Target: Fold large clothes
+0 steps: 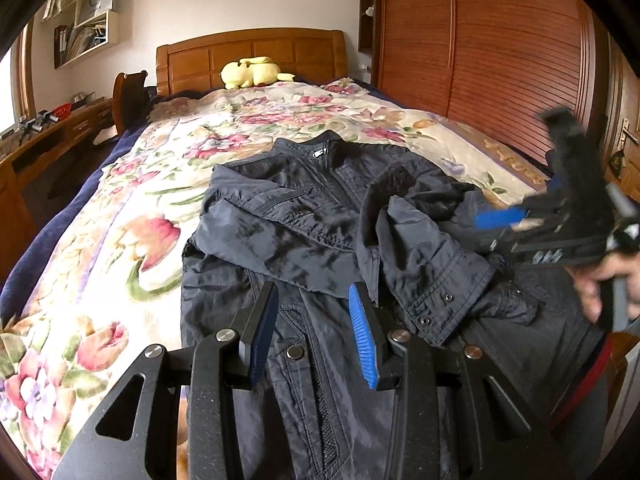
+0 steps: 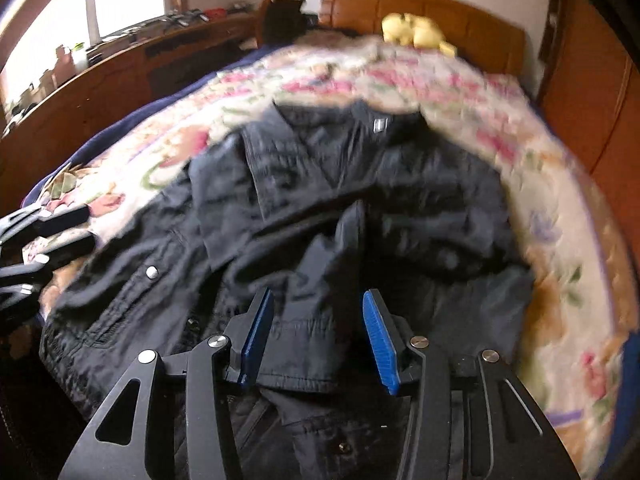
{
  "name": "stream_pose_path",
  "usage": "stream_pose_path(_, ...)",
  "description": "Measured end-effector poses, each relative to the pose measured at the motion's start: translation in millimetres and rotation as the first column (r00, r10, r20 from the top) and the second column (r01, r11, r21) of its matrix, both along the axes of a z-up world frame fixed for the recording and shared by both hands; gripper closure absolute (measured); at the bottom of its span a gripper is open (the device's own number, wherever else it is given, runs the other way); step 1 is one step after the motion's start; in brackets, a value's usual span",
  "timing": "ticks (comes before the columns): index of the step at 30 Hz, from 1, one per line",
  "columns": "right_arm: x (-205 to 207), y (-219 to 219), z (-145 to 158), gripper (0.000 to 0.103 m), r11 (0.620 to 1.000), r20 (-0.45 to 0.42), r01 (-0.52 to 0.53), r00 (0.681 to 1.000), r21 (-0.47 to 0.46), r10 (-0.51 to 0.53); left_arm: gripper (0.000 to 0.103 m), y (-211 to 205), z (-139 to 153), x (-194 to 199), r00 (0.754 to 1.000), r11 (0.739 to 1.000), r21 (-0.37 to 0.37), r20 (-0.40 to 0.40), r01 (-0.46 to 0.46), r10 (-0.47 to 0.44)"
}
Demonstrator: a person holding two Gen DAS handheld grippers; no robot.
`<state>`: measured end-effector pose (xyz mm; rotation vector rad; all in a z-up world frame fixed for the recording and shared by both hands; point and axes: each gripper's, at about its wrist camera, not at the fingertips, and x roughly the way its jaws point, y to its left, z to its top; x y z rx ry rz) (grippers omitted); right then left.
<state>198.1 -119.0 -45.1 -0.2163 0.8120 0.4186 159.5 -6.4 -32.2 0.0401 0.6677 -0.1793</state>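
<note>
A dark navy jacket (image 1: pixel 304 216) lies on the floral bedspread (image 1: pixel 120 216), collar toward the headboard, both sleeves folded across its front. My left gripper (image 1: pixel 314 300) is open and empty just above the jacket's lower front. My right gripper (image 2: pixel 318 306) is open over a sleeve cuff (image 2: pixel 304 344) that lies between its blue pads without being pinched. The right gripper also shows, blurred, at the right of the left wrist view (image 1: pixel 500 216). The left gripper shows at the left edge of the right wrist view (image 2: pixel 60 232). The jacket fills the middle of the right wrist view (image 2: pixel 360 184).
A yellow plush toy (image 1: pixel 252 72) sits by the wooden headboard (image 1: pixel 252 52). A wooden wardrobe (image 1: pixel 480 48) stands right of the bed. A desk with small items (image 1: pixel 48 132) runs along the left wall under a window.
</note>
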Motion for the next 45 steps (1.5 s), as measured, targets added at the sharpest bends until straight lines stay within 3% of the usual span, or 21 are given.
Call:
stream_pose_path(6,17,4,-36,0.055,1.000,-0.106,0.017,0.994,0.000,-0.017,0.065,4,-2,2,1.000,1.000,-0.004,-0.012,-0.006,0.006)
stream_pose_path(10,20,3,-42,0.059,1.000,-0.113,0.023,0.993,0.010,-0.022,0.065,4,-1,3,1.000,1.000,0.000,-0.011,-0.003,0.003)
stream_pose_path(11,19,4,-41,0.064,1.000,-0.117,0.018,0.993,0.024,-0.015,0.065,4,-1,3,1.000,1.000,0.002,-0.012,-0.002,0.002)
stream_pose_path(13,14,7,-37,0.084,1.000,-0.100,-0.005,0.995,0.030,0.008,0.065,5,-2,4,1.000,1.000,0.006,-0.014,-0.003,0.003)
stream_pose_path(15,5,7,-30,0.092,0.998,-0.085,-0.035,0.996,0.060,0.040,0.065,7,-2,5,1.000,1.000,0.005,-0.016,-0.007,0.007)
stream_pose_path(21,-35,25,12,0.094,0.982,-0.003,-0.131,0.991,0.139,0.133,0.065,11,-3,6,1.000,1.000,-0.003,-0.017,-0.020,0.019)
stream_pose_path(26,-54,37,8,0.093,0.989,-0.004,-0.133,0.991,0.062,0.134,0.065,10,-4,7,1.000,1.000,0.002,-0.021,-0.016,0.016)
stream_pose_path(29,-60,39,3,0.085,0.994,-0.003,-0.104,0.995,0.029,0.104,0.065,10,-6,9,1.000,1.000,0.002,-0.026,-0.012,0.012)
stream_pose_path(31,-63,35,4,0.067,0.996,0.004,-0.081,0.997,0.035,0.081,0.065,7,-8,10,0.999,1.000,0.003,-0.034,-0.009,0.009)
stream_pose_path(34,-71,25,6,0.051,0.998,0.049,-0.050,0.998,0.026,0.048,0.065,3,-12,13,0.999,1.000,0.005,-0.047,0.002,-0.002)
stream_pose_path(37,-74,9,0,0.046,1.000,0.078,-0.007,0.997,0.007,0.006,0.065,-3,-16,13,0.998,1.000,0.021,-0.059,0.017,-0.016)
stream_pose_path(45,-63,-33,-24,0.046,0.994,0.079,0.101,0.991,0.037,-0.104,0.065,-17,-31,20,0.992,0.998,0.043,-0.114,0.049,-0.044)
